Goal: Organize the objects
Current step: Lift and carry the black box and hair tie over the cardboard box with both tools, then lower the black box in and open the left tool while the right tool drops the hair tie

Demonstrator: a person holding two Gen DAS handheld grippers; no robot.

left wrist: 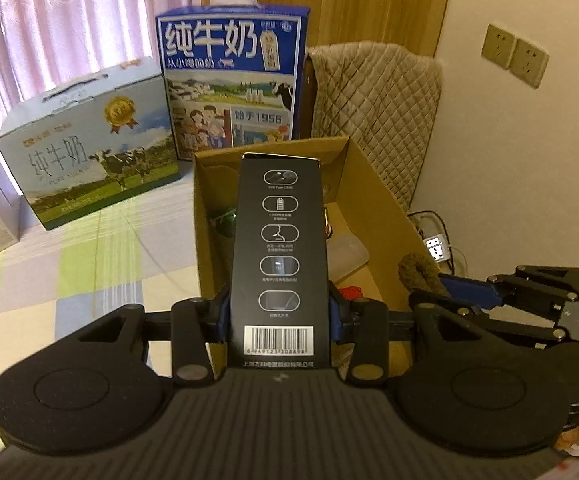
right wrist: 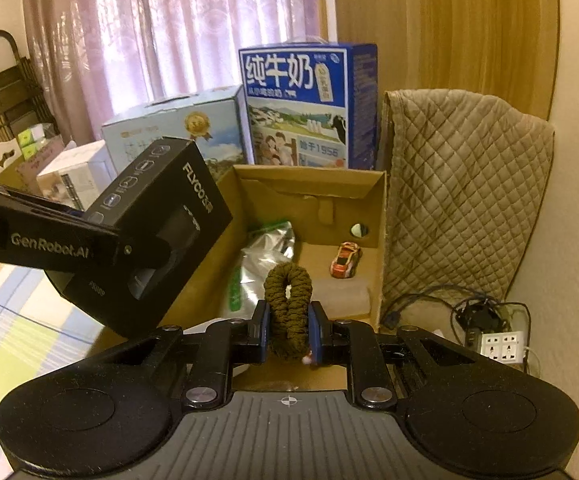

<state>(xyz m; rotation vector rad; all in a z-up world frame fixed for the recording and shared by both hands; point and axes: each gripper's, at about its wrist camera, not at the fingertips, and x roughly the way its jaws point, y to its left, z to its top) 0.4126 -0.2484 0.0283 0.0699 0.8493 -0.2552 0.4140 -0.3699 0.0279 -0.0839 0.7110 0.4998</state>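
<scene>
The carton (right wrist: 377, 240) stands open on the bed (left wrist: 89, 248), against the quilted cover (right wrist: 465, 184) and in front of two milk boxes (left wrist: 233, 80). It seems to be the place where the loose things are collected, because a foil bag (right wrist: 261, 256), a toy car (right wrist: 345, 260) and a pale flat piece already lie inside.

The left tool (left wrist: 277, 316) is closed on the black box (left wrist: 279, 240), gripping it at the barcode end. The box is held out over the near-left edge of the carton, I think so that it can go in next. The right tool (right wrist: 289, 328) is closed on a brown hair tie (right wrist: 288, 300), held above the near edge of the carton, probably waiting for its turn.

The black box hides much of the carton floor in the left view. A red thing beside the left tool is too much covered to name. Something small and red-white under the hair tie is also unclear. The bed is cut off at the left.
</scene>
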